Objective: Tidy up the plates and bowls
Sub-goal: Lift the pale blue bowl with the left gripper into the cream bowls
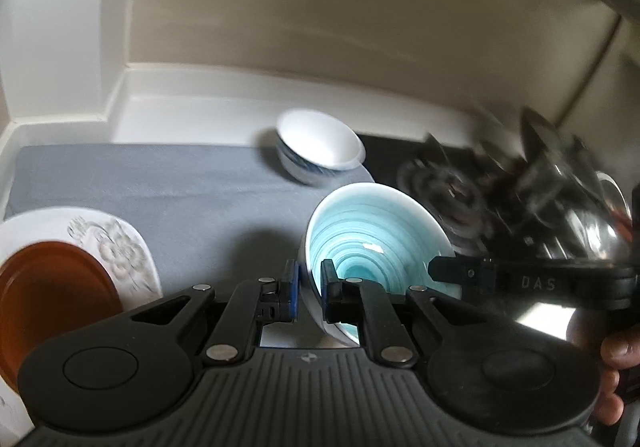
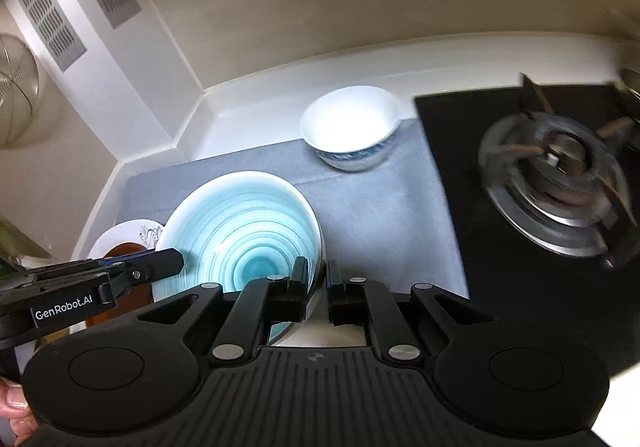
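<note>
A turquoise spiral bowl [image 1: 376, 231] is held tilted above the grey mat [image 1: 180, 183]. My left gripper [image 1: 310, 279] is shut on its left rim. My right gripper [image 2: 318, 281] is shut on its right rim; the bowl also shows in the right wrist view [image 2: 240, 231]. A white bowl with blue pattern [image 1: 320, 147] stands at the back of the mat, also in the right wrist view [image 2: 352, 127]. A brown plate [image 1: 52, 299] lies on a white patterned plate [image 1: 120, 255] at the left.
A black gas hob with a burner [image 2: 556, 175] lies to the right of the mat. A steel pot [image 1: 580, 207] stands on the hob. White walls [image 1: 280, 27] close the back and left. A wire strainer [image 2: 16, 91] hangs at the far left.
</note>
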The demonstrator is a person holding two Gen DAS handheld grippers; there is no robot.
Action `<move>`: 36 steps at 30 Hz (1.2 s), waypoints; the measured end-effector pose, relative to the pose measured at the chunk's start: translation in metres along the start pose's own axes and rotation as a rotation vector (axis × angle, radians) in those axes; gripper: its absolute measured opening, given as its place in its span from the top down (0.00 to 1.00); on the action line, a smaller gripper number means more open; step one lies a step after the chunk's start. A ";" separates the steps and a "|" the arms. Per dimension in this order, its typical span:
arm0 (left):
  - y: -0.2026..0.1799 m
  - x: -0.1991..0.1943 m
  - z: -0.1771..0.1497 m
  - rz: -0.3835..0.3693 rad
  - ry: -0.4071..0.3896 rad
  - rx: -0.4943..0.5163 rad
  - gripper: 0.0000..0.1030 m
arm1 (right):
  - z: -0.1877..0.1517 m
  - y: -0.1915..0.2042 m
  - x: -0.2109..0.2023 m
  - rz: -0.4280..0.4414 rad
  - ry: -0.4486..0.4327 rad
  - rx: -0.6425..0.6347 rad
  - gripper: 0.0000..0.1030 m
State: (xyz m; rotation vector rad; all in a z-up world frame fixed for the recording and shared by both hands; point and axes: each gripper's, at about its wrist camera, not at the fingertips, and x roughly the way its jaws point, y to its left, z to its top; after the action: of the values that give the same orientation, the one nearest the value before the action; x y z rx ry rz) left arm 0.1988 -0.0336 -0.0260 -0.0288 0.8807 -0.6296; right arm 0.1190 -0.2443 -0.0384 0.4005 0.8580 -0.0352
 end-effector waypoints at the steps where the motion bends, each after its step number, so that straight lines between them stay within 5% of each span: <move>1: -0.004 0.001 -0.004 -0.011 0.017 0.003 0.89 | -0.005 -0.003 -0.005 -0.008 0.007 0.009 0.91; 14: -0.009 0.027 -0.046 -0.048 0.194 0.012 0.89 | -0.048 -0.012 -0.009 -0.106 0.132 0.049 0.91; 25: -0.011 0.029 -0.043 -0.047 0.196 0.022 0.89 | -0.044 -0.012 -0.001 -0.125 0.184 0.020 0.88; 32: -0.010 0.023 -0.039 -0.052 0.168 0.028 0.89 | -0.034 -0.014 -0.004 -0.125 0.142 0.008 0.88; 36: -0.014 0.022 -0.039 -0.053 0.158 0.053 0.90 | -0.034 -0.018 0.004 -0.124 0.158 0.034 0.94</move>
State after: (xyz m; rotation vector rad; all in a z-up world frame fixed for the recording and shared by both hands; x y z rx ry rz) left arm 0.1739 -0.0475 -0.0635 0.0463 1.0178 -0.7118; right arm 0.0934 -0.2488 -0.0672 0.3854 1.0389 -0.1350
